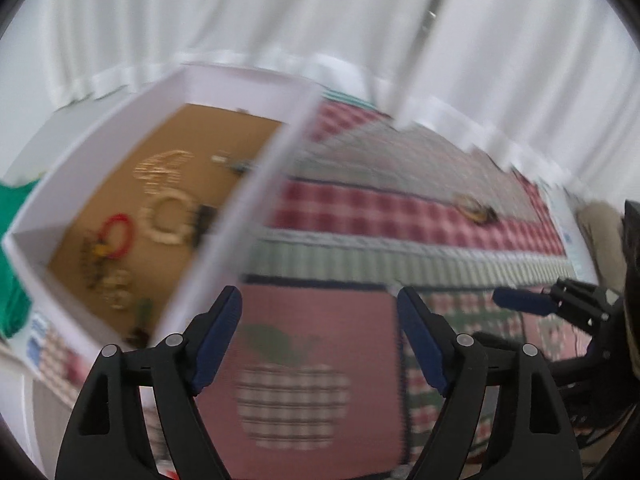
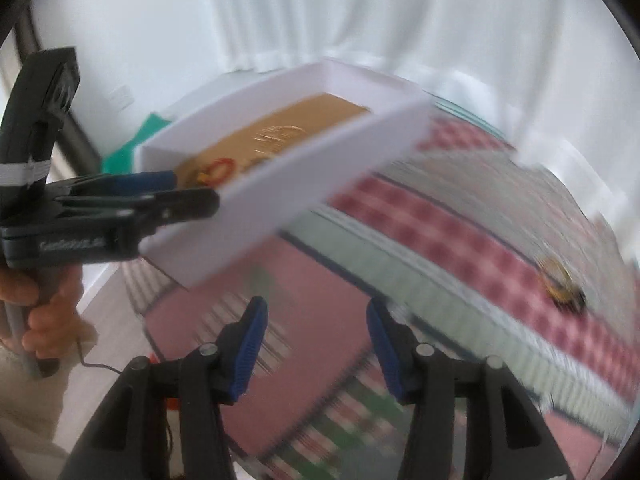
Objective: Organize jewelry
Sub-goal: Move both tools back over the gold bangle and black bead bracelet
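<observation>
A white box (image 1: 100, 136) with a brown floor holds several jewelry pieces: a red ring-shaped bracelet (image 1: 118, 234), a cream bead bracelet (image 1: 166, 220) and gold chains (image 1: 164, 168). The box also shows in the right wrist view (image 2: 280, 184). One gold and dark piece (image 1: 476, 209) lies on the patterned cloth to the right, also in the right wrist view (image 2: 560, 282). My left gripper (image 1: 320, 312) is open and empty beside the box's near corner. My right gripper (image 2: 316, 320) is open and empty above the cloth. The left gripper (image 2: 176, 192) shows at the box's left end.
A quilted cloth (image 1: 360, 208) with red checks and an apple patch (image 1: 292, 396) covers the table. White curtains (image 1: 280, 12) hang behind. Green fabric (image 1: 12, 280) lies left of the box. Both views are motion-blurred.
</observation>
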Available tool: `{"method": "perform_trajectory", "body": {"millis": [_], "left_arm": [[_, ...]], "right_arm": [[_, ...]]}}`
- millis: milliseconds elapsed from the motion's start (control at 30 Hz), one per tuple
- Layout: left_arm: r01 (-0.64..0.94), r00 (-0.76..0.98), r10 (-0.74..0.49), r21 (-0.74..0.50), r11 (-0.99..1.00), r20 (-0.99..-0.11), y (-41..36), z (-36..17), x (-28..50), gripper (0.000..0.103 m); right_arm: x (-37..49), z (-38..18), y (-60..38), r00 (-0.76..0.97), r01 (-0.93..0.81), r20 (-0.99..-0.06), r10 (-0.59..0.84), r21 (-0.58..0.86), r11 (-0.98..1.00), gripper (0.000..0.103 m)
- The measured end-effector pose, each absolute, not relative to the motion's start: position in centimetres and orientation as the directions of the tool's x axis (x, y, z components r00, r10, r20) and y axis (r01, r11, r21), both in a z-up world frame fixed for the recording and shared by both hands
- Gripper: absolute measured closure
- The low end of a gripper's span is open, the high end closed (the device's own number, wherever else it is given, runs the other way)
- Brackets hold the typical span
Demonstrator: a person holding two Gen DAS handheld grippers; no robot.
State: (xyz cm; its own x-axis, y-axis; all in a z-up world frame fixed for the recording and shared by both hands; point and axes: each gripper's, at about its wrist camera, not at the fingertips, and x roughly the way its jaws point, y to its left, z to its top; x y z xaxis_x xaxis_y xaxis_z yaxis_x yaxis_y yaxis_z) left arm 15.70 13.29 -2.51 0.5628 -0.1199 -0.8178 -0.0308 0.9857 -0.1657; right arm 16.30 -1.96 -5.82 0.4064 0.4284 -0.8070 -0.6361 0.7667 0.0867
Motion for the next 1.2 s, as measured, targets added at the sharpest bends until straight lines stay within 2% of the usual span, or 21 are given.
{"method": "perform_trajectory", "body": {"millis": [333, 567, 1200], "left_arm": [[0.112, 0.493, -0.191, -0.155, 0.981, -0.849, 1.8, -5.8, 15.9, 0.022], [0.174, 0.484, -0.190, -0.119, 0.978, -0.854, -2.7, -6.3, 16.1, 0.022], [0.173, 0.539, -0.100, -0.006, 0.985, -0.836, -5.2, -7.1, 18.1, 0.022]], "right_arm": [[15.4, -8.6, -17.3, 0.472, -0.366, -0.821, 0.321, 0.148, 0.919, 0.050], [15.3, -10.1, -23.3, 0.493, -0.252, -0.821, 0.287, 0.181, 0.951, 0.050], [16.1, -10.4, -24.7, 0.494, -0.232, -0.818, 0.295, 0.202, 0.951, 0.050]]}}
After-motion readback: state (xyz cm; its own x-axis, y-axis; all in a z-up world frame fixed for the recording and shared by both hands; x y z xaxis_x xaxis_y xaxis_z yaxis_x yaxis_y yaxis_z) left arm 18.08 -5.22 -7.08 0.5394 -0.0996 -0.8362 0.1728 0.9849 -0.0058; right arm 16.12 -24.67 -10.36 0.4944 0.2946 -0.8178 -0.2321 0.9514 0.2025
